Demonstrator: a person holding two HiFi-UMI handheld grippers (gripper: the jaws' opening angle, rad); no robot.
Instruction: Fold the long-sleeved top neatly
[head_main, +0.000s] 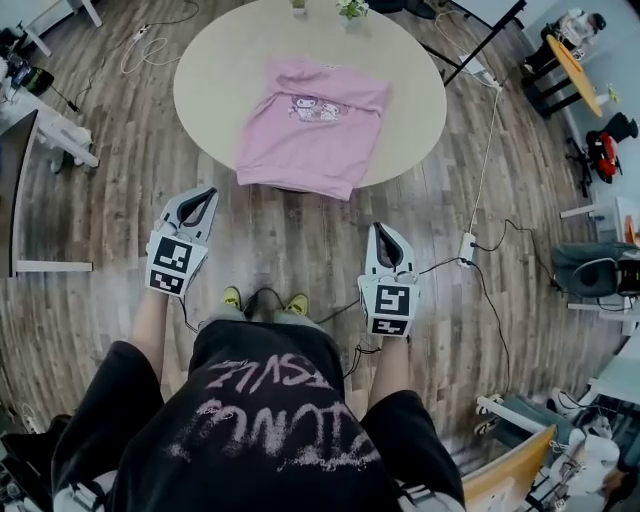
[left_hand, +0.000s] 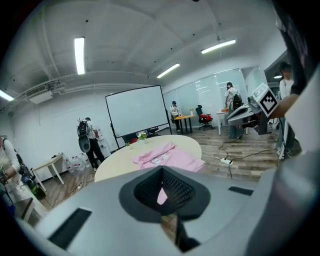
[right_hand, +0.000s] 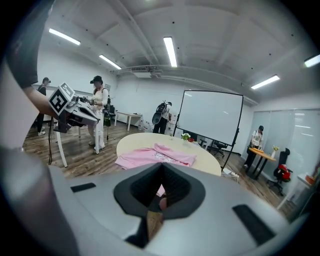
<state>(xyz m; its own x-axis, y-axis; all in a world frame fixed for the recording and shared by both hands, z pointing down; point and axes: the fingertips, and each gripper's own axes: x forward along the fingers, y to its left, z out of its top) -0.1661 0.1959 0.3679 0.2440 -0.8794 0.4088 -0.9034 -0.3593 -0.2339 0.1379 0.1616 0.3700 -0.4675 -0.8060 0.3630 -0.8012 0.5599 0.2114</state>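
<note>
Left claw (head_main: 204, 195) and right claw (head_main: 381, 230) apart from pink top (head_main: 312, 130)

Bright ceiling strip lights (right_hand: 170, 51); sharp focus; strong fisheye distortion; dark corners.

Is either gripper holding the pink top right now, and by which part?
Nothing is held. The left gripper and right gripper are both shut and empty, short of the round table where the pink top lies.
</note>
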